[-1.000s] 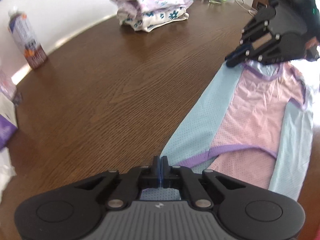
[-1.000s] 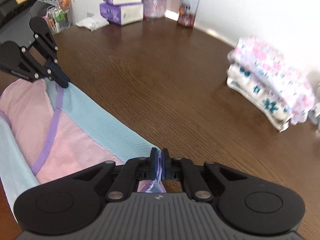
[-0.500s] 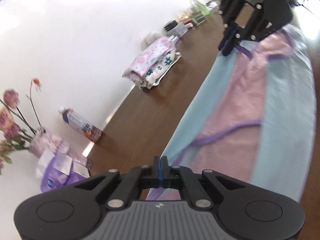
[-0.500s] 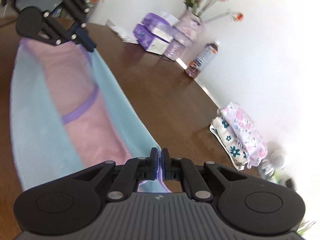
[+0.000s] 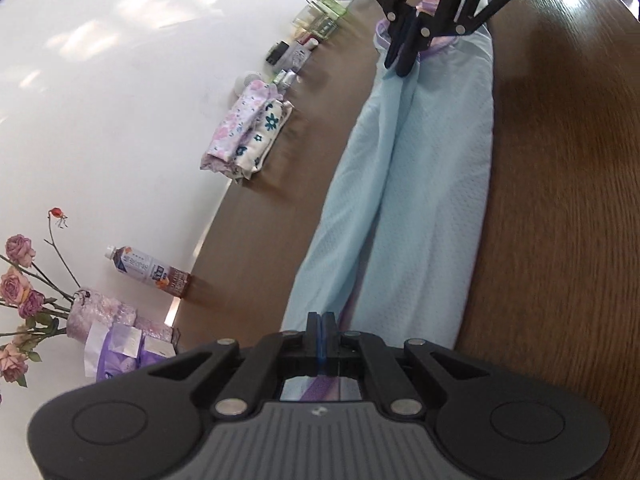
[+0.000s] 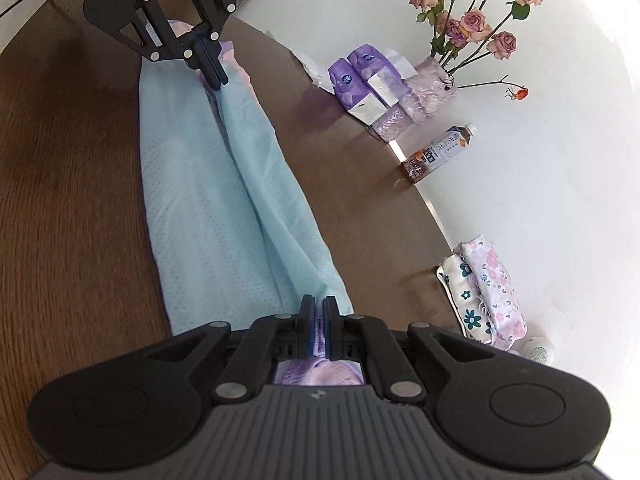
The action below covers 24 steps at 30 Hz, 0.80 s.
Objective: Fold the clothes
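Both tongs were pinched shut on opposite ends of the light-blue garment point(image 5: 404, 184), the left gripper point(image 5: 321, 330) and right gripper point(image 6: 319, 316) stretching it lengthwise, folded, over the wooden table point(image 5: 560, 200).

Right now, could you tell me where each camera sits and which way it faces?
Left wrist: on the left tongs, shut on the shirt, facing along it to the right tongs.
Right wrist: on the right tongs, shut on the shirt's other end, facing the left tongs.
Shared: shirt, table, folded clothes, bottle.
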Tool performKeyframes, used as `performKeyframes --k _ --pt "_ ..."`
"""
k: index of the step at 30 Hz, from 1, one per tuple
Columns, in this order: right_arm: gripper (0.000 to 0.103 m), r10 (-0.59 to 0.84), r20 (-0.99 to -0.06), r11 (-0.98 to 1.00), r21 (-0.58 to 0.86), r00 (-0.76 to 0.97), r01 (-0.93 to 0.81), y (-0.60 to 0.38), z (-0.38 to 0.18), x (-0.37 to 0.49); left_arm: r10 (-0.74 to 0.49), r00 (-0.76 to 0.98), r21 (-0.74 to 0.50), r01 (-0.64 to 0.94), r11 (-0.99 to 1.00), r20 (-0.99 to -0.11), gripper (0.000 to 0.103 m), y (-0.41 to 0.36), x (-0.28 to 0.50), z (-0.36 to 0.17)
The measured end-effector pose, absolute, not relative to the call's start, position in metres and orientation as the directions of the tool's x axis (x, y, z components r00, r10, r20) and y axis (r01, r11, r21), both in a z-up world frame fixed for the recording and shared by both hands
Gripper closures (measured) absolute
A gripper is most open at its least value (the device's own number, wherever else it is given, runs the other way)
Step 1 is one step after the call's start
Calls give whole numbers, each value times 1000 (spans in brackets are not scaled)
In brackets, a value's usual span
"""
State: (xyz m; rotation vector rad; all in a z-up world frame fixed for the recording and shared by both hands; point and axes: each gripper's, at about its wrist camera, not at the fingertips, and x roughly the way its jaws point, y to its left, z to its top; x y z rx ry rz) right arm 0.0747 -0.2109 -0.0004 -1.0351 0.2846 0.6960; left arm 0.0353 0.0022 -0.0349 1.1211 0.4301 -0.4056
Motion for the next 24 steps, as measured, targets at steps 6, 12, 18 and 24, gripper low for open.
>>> performKeyframes --k 6,12,18,24 --pt "88 384 -554 375 -638 739 -673 -216 -1 75 -94 821 709 539 455 -564 99 10 36 -28" --pt "58 465 -562 597 -371 684 -712 -239 26 83 -156 791 505 514 694 -591 89 41 45 7" --pt "62 572 -531 749 26 626 -662 -250 47 107 -273 778 150 422 894 -565 84 56 73 40" --pt "74 517 -585 793 51 625 -607 -224 22 117 -242 720 90 390 916 -650 84 23 99 23"
